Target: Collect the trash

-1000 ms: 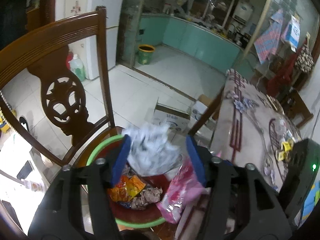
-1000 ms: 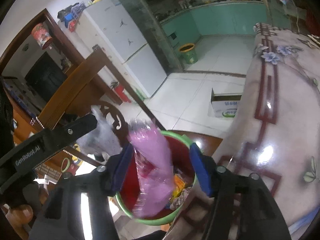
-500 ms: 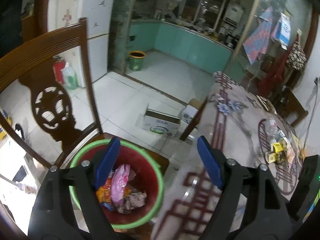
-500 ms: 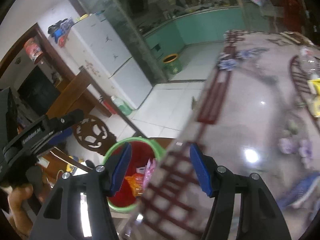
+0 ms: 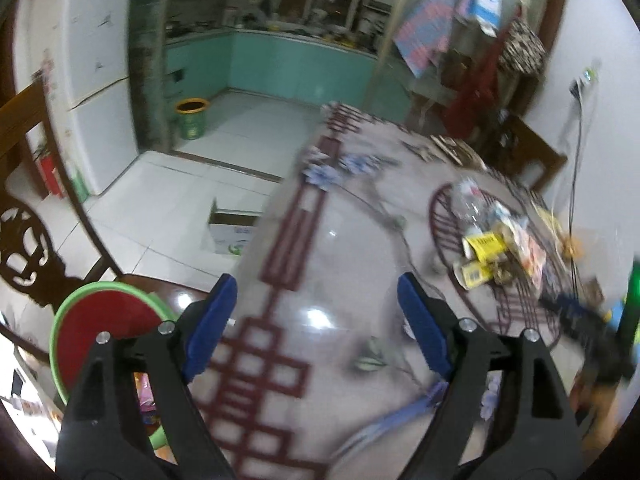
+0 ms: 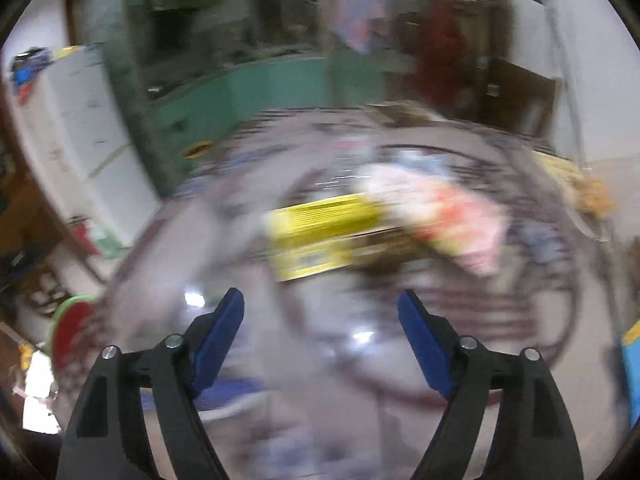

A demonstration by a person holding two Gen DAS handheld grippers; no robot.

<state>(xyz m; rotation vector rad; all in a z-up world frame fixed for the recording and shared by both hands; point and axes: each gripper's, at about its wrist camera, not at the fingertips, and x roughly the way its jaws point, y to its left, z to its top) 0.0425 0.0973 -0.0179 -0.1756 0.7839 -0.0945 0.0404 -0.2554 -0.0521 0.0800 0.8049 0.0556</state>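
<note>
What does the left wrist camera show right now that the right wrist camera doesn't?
Only the left shows the cardboard box on the floor and wrappers inside the red bin. Only the right, though blurred, shows the yellow boxes close ahead, above its open gripper. Both show the table, the trash pile, the bin, and empty open jaws; left gripper.

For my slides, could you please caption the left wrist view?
Open left gripper over the table, trash pile ahead, red bin behind.

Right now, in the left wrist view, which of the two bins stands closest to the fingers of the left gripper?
The red bin with a green rim, beside the left finger. The green bin with a yellow rim stands far off on the kitchen floor.
</note>
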